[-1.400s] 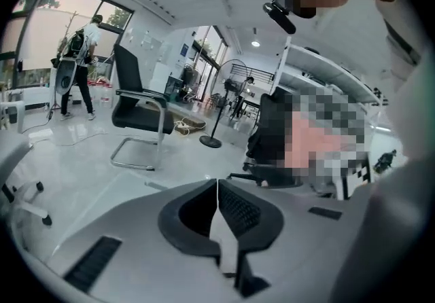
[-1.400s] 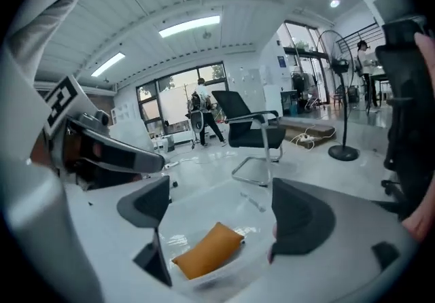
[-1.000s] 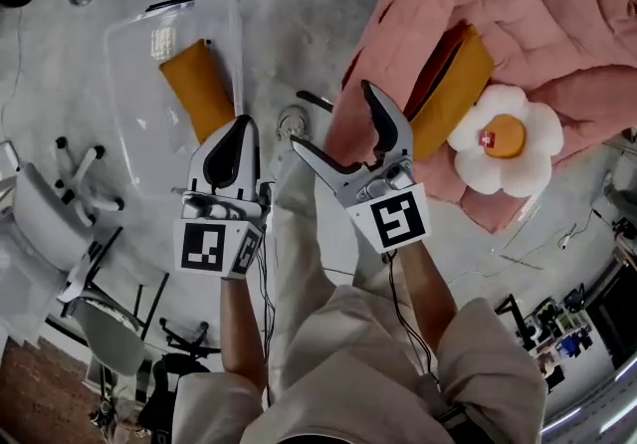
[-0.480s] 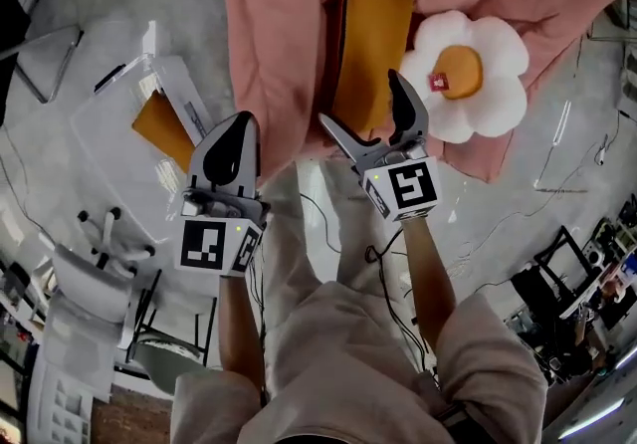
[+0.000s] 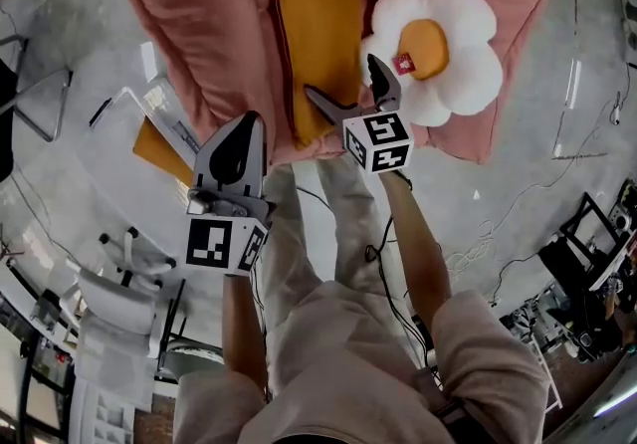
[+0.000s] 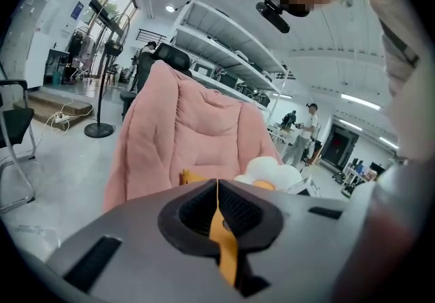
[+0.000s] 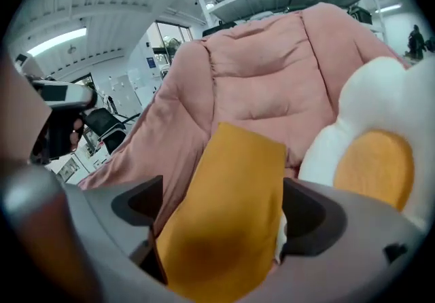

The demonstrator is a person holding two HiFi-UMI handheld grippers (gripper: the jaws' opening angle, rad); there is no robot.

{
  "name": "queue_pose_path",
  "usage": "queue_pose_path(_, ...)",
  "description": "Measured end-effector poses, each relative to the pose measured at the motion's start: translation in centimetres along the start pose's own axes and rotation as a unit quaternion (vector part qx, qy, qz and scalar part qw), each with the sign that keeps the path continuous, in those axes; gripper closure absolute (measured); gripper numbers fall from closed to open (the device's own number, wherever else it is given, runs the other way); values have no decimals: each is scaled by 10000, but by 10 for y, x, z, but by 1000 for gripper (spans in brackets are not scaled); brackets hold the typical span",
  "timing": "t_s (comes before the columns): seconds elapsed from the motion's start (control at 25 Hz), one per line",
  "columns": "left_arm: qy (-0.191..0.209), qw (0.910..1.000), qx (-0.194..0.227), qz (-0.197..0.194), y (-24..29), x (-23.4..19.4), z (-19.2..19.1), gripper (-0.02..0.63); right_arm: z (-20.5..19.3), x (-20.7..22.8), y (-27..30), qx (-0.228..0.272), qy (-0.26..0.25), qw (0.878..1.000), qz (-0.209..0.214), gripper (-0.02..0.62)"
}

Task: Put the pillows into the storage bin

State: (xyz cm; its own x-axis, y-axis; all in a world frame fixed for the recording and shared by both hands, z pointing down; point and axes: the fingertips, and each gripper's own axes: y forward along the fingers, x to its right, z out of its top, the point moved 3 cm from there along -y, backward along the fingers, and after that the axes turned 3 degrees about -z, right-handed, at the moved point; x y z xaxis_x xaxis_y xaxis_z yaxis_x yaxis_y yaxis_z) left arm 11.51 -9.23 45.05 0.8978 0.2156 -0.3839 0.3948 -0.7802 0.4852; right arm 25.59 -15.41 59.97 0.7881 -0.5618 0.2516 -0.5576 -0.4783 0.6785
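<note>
At top centre our right gripper (image 5: 338,74), jaws just opened wide, straddles the mustard pillow (image 5: 317,34); next we must clamp it; left gripper (image 5: 242,125) clenched, empty

A rectangular pillow (image 5: 318,44) lies on a quilt (image 5: 199,14), a flower-shaped pillow (image 5: 438,44) just right of it. A storage bin (image 5: 134,99) stands left.

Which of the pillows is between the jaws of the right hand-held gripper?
The rectangular orange pillow on the pink quilt. The white flower pillow lies beside it, and the other orange pillow is in the clear bin.
</note>
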Motion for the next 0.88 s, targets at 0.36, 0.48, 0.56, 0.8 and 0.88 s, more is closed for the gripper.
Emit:
queue_pose_path(0.36, -21, 10000, -57, 60, 3, 6, 2, 591, -30, 24, 64, -809, 393, 9959, 44, 18)
queue_pose_path(0.48, -44, 9999, -44, 102, 1, 2, 2, 591, -39, 28, 80, -882, 481, 9949, 134, 17)
queue_pose_path(0.56, -62, 9999, -42, 143, 0, -3, 2, 591, -44, 30, 88, -918, 535, 9942, 154, 17)
queue_pose_path(0.8, -117, 9996, -47, 244, -5, -6, 0, 591, -51, 33, 96, -1402, 705, 9875, 133, 18)
queue_pose_path(0.88, -126, 9996, -32, 265, -4, -8, -2, 591, -52, 33, 99, -1540, 693, 9855, 142, 21)
